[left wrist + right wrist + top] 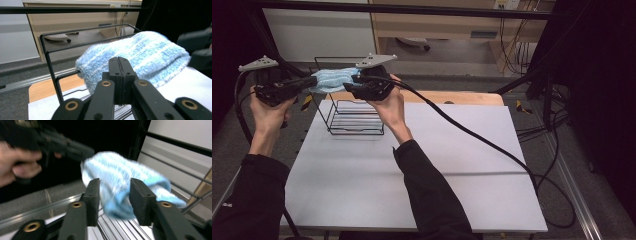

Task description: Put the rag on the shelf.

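Note:
A fuzzy blue and white cloth (pixel 332 80) hangs in the air over a black wire basket (pixel 354 132) at the far left of the white table (pixel 412 170). My left gripper (pixel 312 81) meets its left end. In the left gripper view the jaws (pixel 118 61) are pressed together at the cloth's (pixel 150 52) near edge, in front of the basket's rim (pixel 47 55). My right gripper (pixel 357 80) is at the other end. In the right gripper view its jaws (pixel 115 182) stand apart around the blurred cloth (pixel 117 177), with a gap at the left pad.
A thick black cable (pixel 492 145) trails from the right gripper across the table and off its right edge. A wooden strip (pixel 437 97) shows at the table's far edge. Beyond it are a black frame bar (pixel 412 9) and wooden furniture (pixel 437 25).

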`<state>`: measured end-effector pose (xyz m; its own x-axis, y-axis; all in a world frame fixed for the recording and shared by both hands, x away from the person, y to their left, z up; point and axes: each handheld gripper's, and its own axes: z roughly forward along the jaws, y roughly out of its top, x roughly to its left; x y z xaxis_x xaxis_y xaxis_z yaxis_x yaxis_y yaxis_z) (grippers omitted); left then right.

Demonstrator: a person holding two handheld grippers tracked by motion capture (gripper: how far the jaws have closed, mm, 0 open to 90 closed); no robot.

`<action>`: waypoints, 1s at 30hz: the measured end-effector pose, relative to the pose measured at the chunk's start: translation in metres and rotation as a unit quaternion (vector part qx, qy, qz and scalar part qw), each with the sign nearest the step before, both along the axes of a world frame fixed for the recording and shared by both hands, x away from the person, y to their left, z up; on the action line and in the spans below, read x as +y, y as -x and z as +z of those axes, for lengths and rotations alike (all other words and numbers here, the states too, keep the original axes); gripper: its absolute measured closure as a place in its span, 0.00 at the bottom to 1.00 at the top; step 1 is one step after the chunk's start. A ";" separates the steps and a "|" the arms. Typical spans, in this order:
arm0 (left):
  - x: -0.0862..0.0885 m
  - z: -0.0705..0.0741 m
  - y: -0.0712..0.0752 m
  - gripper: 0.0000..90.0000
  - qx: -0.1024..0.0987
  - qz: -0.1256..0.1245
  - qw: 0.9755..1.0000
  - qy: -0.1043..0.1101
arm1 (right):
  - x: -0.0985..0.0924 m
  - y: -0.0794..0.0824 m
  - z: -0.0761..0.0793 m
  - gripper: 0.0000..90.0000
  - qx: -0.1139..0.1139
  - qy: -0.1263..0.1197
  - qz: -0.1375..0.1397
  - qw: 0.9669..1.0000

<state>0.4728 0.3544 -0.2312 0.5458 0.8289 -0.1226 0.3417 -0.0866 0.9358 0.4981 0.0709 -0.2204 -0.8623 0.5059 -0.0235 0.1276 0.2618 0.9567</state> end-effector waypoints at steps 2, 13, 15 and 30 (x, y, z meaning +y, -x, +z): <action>0.000 -0.004 0.000 0.99 0.001 0.000 1.000 -0.002 | -0.001 -0.002 0.004 0.65 0.006 -0.016 0.003 1.000; -0.002 -0.015 -0.001 0.99 -0.003 0.001 1.000 -0.013 | 0.006 -0.013 -0.010 0.98 0.065 0.009 0.002 0.998; -0.002 -0.017 0.000 0.99 -0.005 0.001 1.000 -0.012 | 0.007 -0.014 -0.013 0.99 0.064 0.024 -0.008 0.998; -0.005 -0.031 -0.007 0.99 -0.003 0.018 1.000 -0.025 | 0.013 -0.020 -0.030 1.00 0.050 0.045 -0.041 0.997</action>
<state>0.4801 0.3496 -0.2621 0.5158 0.8532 -0.0769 0.3405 -0.1218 0.9323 0.5179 0.0844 -0.2508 -0.8189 0.5738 0.0132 0.2462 0.3305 0.9111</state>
